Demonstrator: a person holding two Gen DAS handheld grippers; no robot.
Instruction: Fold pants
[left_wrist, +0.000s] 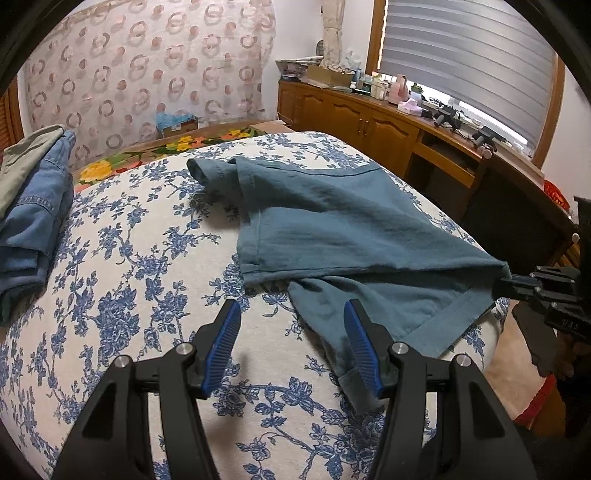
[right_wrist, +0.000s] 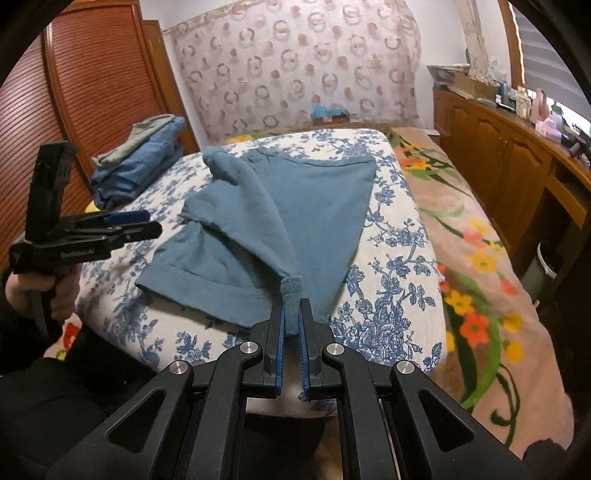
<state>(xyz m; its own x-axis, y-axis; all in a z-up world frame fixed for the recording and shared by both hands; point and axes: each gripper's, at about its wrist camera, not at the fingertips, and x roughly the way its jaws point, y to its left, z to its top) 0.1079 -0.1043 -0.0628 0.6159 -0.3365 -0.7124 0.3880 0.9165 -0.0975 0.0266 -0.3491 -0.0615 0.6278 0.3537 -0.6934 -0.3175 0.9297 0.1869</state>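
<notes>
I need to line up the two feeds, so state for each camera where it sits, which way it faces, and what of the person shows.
Left wrist: on the left gripper, facing across the floral cushion toward the cabinets and window; its open fingers hover at the teal pants; the right gripper enters at right.
Right wrist: on the right gripper, facing the patterned curtain; it pinches a pants corner; left hand shows.
Shared: pants, cushion, folded clothes pile, curtain.
</notes>
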